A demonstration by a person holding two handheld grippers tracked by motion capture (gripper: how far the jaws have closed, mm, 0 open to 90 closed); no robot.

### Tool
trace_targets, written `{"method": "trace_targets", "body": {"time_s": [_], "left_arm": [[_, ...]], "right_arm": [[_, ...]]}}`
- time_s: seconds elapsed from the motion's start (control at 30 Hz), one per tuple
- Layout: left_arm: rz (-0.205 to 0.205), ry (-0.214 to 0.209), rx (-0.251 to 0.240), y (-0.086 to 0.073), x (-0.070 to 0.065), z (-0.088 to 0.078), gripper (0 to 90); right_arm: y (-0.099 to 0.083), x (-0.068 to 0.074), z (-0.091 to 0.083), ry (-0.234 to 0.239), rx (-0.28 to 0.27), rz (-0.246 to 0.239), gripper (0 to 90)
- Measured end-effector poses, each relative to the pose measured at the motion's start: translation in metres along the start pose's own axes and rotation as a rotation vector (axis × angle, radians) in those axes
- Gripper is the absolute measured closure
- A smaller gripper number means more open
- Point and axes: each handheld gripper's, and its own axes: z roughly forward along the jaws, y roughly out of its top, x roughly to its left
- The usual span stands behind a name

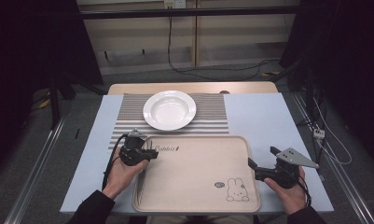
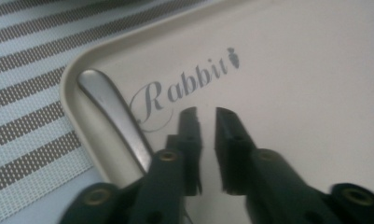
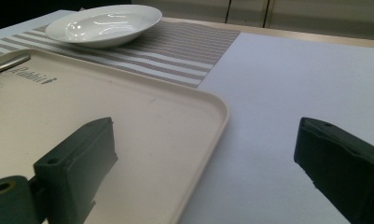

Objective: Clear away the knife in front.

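Desk (image 1: 268, 116): rectangular top under a smooth, pale blue-grey cover, with a strip of bare light wood along the far edge.

Tray (image 1: 198, 186): the landmark for this list. Beige, matte plastic, rectangular with rounded corners and a low raised rim. It lies on the near middle of the desk. "Rabbit" is printed in grey script near its far left corner, and a small outline rabbit is drawn near its near right corner.

Mat (image 1: 212, 116): woven mesh, rectangular, striped grey-brown and white. It lies just beyond the tray's far edge, and the tray's far left corner overlaps it.

Plate (image 1: 169, 109): white glazed ceramic, round, with a shallow well and a broad rim. It sits on the mat beyond the tray's far left part, apart from the tray.

Right gripper (image 1: 263, 162): black body with a grey three-cornered plate on top, held in the person's right hand just outside the tray's right edge. Its fingers stand wide apart with nothing between them, one above the tray's rim and one above the bare desk.

Left gripper (image 1: 153, 153): black, with a trailing cable, held in the left hand over the tray's far left corner. Its fingers (image 2: 190, 135) are set to a narrow gap, holding nothing.

Spoon handle (image 2: 111, 108): polished metal, slim with a rounded end. It lies inside the tray's far left corner, just beside the left gripper's fingers and outside their gap.
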Motion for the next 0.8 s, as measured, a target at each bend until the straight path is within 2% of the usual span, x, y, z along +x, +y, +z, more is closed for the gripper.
{"method": "trace_targets", "body": {"time_s": [0.17, 0.23, 0.27, 0.37, 0.43, 0.6, 0.8], "left_arm": [[0.024, 0.020, -0.039, 0.000, -0.003, -0.008, 46.7], [0.030, 0.042, -0.056, -0.002, -0.004, -0.011, 35.9], [0.026, 0.059, -0.071, -0.003, -0.004, -0.013, 31.7], [0.014, 0.055, -0.099, -0.005, 0.000, -0.019, 21.0], [0.027, 0.069, -0.118, -0.007, 0.001, -0.023, 14.1], [0.063, 0.100, -0.161, -0.016, 0.001, -0.033, 9.3], [0.083, 0.102, -0.214, -0.026, 0.001, -0.045, 7.8]], "right_arm": [[-0.001, -0.001, -0.001, -0.003, 0.001, 0.000, 4.8], [-0.001, -0.001, -0.001, -0.002, 0.001, 0.000, 4.9], [-0.001, -0.001, -0.001, -0.004, 0.002, 0.000, 5.0], [-0.001, -0.001, -0.001, -0.006, 0.002, 0.000, 5.3], [-0.001, 0.000, 0.000, -0.006, 0.002, -0.003, 5.4], [0.000, 0.000, 0.001, -0.002, 0.005, -0.001, 5.4], [0.000, 0.000, 0.001, -0.002, 0.004, -0.003, 5.5]]}}
